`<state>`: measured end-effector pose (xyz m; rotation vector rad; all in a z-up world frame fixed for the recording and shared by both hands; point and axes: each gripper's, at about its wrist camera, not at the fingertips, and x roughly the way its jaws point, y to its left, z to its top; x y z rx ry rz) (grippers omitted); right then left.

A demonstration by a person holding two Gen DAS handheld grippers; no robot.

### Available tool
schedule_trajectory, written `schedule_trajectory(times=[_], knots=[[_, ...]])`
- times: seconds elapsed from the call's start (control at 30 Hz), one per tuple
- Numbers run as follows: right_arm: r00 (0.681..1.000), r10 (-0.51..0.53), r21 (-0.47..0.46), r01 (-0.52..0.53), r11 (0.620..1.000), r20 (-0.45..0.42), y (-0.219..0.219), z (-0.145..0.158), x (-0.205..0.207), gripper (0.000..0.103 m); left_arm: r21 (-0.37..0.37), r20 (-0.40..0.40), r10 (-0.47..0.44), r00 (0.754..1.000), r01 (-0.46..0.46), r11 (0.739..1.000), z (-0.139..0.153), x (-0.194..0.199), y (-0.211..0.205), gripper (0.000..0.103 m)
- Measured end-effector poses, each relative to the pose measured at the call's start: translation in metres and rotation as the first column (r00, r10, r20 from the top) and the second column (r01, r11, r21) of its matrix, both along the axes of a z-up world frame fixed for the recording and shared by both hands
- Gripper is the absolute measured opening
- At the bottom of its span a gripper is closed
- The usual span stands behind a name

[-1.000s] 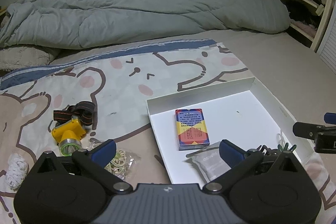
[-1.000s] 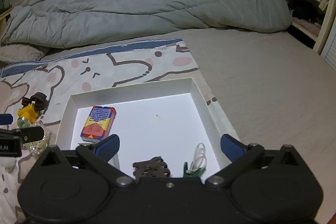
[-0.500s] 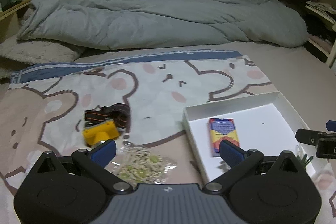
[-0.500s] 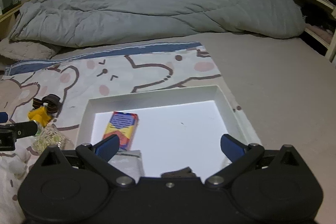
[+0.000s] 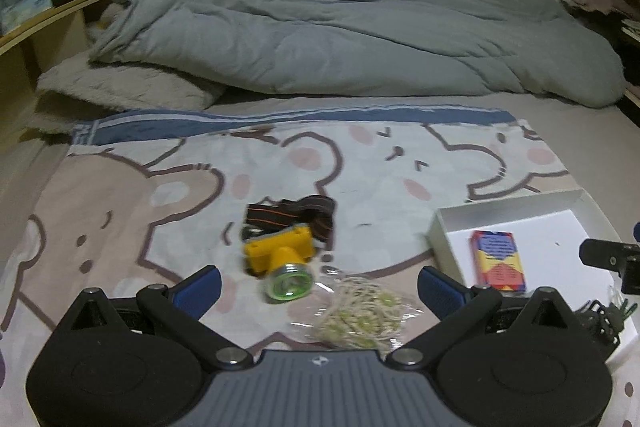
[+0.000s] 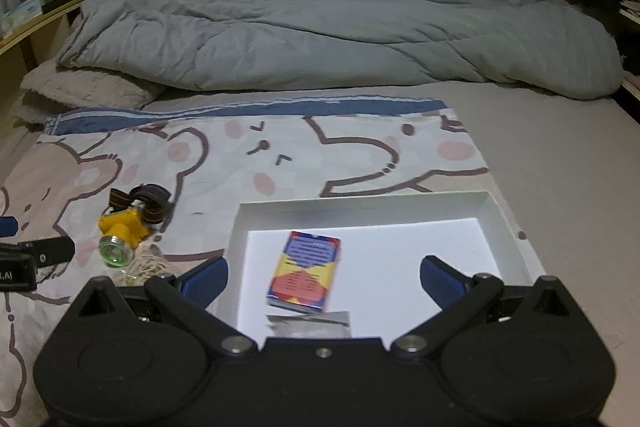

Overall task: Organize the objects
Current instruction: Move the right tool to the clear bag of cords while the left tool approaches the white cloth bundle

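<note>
Left gripper (image 5: 318, 285) wide apart, lamp (image 5: 282, 259) between its fingers at 12 o'clock, right gripper (image 6: 324, 277) wide apart over box (image 6: 508, 223), cards (image 6: 306, 269) inside

Headlamp (image 5: 286, 259) and rubber bands (image 5: 362, 315) (touching) crowd the mat left of the box (image 5: 444, 239); the box's far half lies bare.

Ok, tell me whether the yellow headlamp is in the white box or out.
Out. The headlamp lies on the bear-print blanket, left of the box.
</note>
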<state>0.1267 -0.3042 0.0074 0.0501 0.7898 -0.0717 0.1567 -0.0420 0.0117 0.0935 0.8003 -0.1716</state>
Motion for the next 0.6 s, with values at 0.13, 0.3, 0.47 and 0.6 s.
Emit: schedule_trajectory(times=[0.13, 0.3, 0.47, 0.6], knots=[[1.000, 0.020, 0.002, -0.020, 1.000, 0.004, 0.015, 0.001, 0.005, 0.103, -0.006, 0.004, 0.032, 0.999, -0.032, 0.999, 0.002, 0.001, 0.020, 0.103], [0.998, 0.057, 0.010, -0.058, 0.998, 0.017, 0.035, 0.004, 0.010, 0.103, -0.009, 0.012, 0.066, 0.998, -0.066, 0.998, 0.005, 0.001, 0.042, 0.103], [0.995, 0.098, 0.015, -0.099, 0.995, 0.029, 0.057, 0.006, 0.016, 0.103, -0.011, 0.020, 0.100, 0.995, -0.100, 0.995, 0.007, 0.000, 0.067, 0.103], [0.991, 0.134, 0.016, -0.135, 0.991, 0.030, 0.075, 0.004, 0.021, 0.103, -0.010, 0.027, 0.128, 0.991, -0.128, 0.992, 0.007, -0.003, 0.087, 0.103]])
